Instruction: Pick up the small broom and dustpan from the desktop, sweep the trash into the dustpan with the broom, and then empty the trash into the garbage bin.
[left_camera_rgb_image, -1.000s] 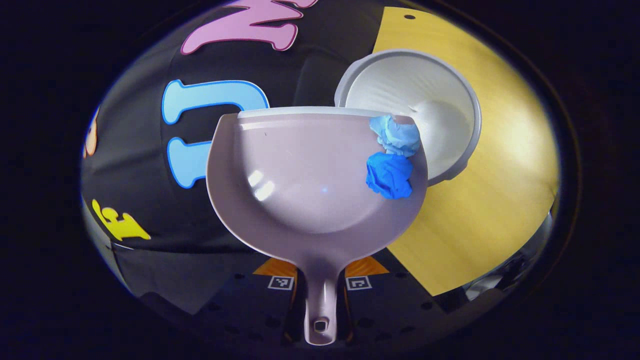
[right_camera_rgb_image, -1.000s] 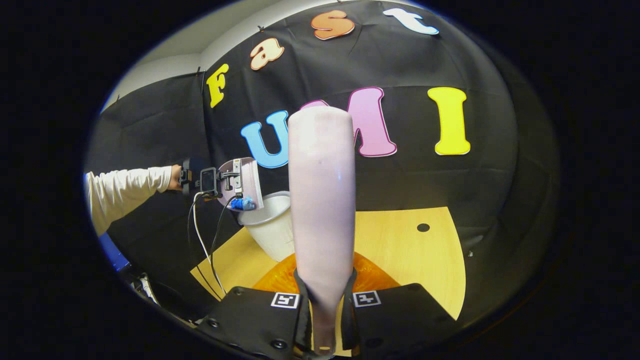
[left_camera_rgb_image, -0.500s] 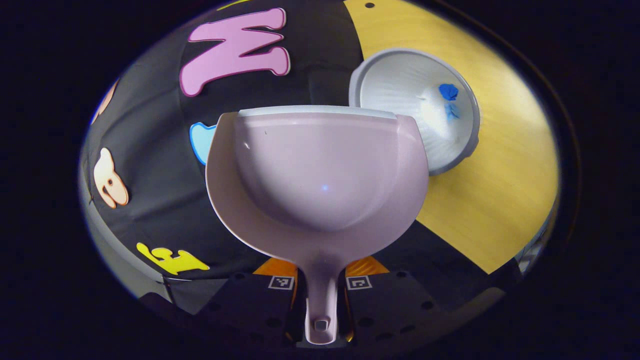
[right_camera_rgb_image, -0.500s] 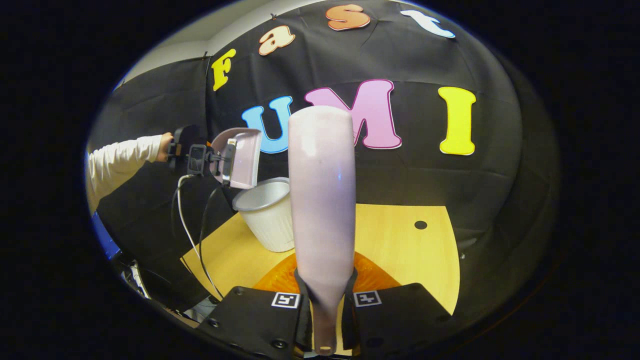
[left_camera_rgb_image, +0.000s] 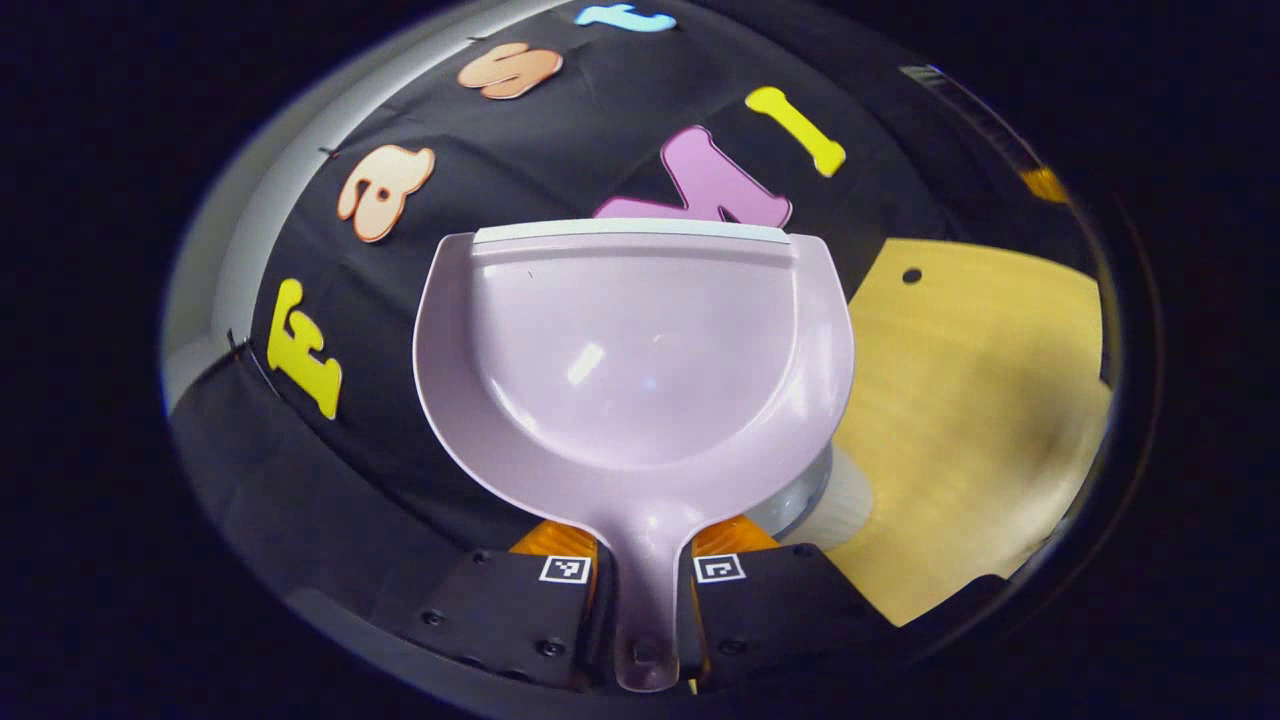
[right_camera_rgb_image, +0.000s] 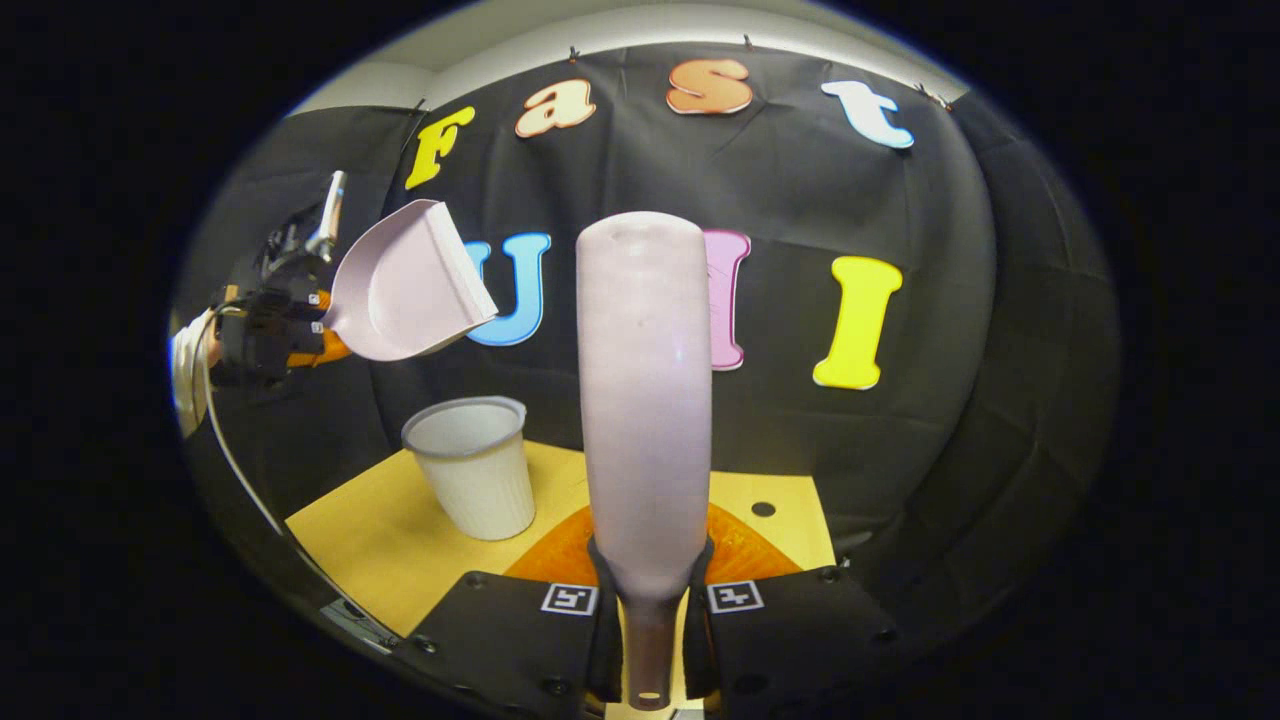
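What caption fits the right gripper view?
Right gripper grips pale pink broom; empty pink dustpan above white ribbed bin.

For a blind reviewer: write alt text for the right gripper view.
The right gripper grips a pale pink broom upright by its handle. Farther left, the left gripper holds an empty pink dustpan raised above a white garbage bin on the wooden desktop.

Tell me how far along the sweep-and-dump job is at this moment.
Nearly finished. Done: the dustpan is bare inside, with no trash on it, and it is lifted clear above the garbage bin. In hand: the left claw grips the dustpan's handle, and the right claw grips the broom upright. I cannot see into the bin. Left: at most, setting both tools back on the desktop.
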